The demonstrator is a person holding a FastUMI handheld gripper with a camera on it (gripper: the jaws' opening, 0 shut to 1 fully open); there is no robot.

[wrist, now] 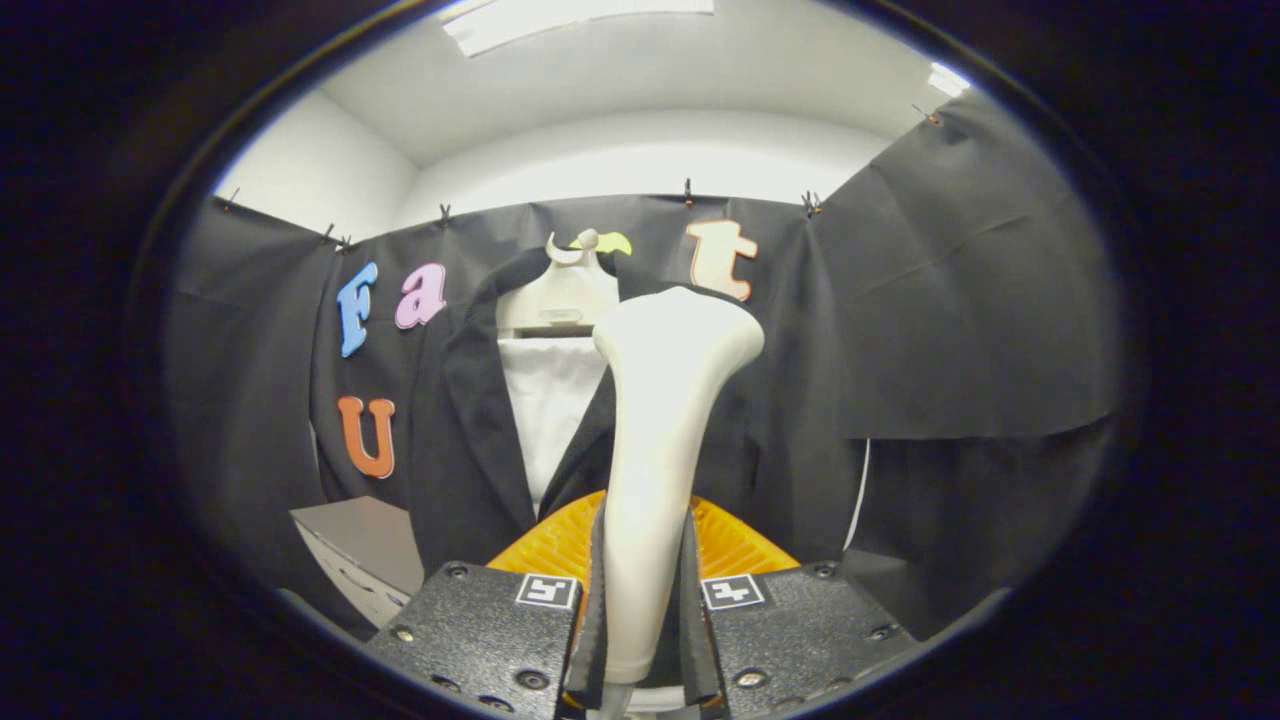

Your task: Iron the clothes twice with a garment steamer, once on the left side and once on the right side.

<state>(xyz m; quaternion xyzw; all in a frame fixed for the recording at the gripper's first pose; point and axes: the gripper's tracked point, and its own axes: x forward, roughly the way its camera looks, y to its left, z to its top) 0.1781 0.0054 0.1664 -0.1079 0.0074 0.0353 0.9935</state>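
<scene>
Nearest, the gripper (645,600) pinches the garment steamer (660,450): both fingers press against the sides of its lower handle, one on each flank, with no gap visible between pad and handle. The steamer stands upright between the fingers and rises well above them. Its body is a smooth cream-white plastic, narrow where it is held, widening toward a flared, rounded head at the top. The head tilts very slightly to the right.

Just behind the handle, at finger level, sits an orange ribbed piece (730,545), fanned out on both sides of the steamer; what it belongs to cannot be told.

Beyond the fingers, the clothes hang on the booth wall: a black jacket (470,440) with open lapels over a white shirt (548,400), both on a pale hanger (560,295) whose hook reaches up to the top of the cloth. The steamer head overlaps the jacket's right lapel in the view; whether it touches the fabric cannot be told. The shirt panel shows to the left of the steamer.

Left of the jacket, low down, a grey box (365,555) stands against the cloth. A thin white cord (858,495) hangs to the right of the jacket.
</scene>
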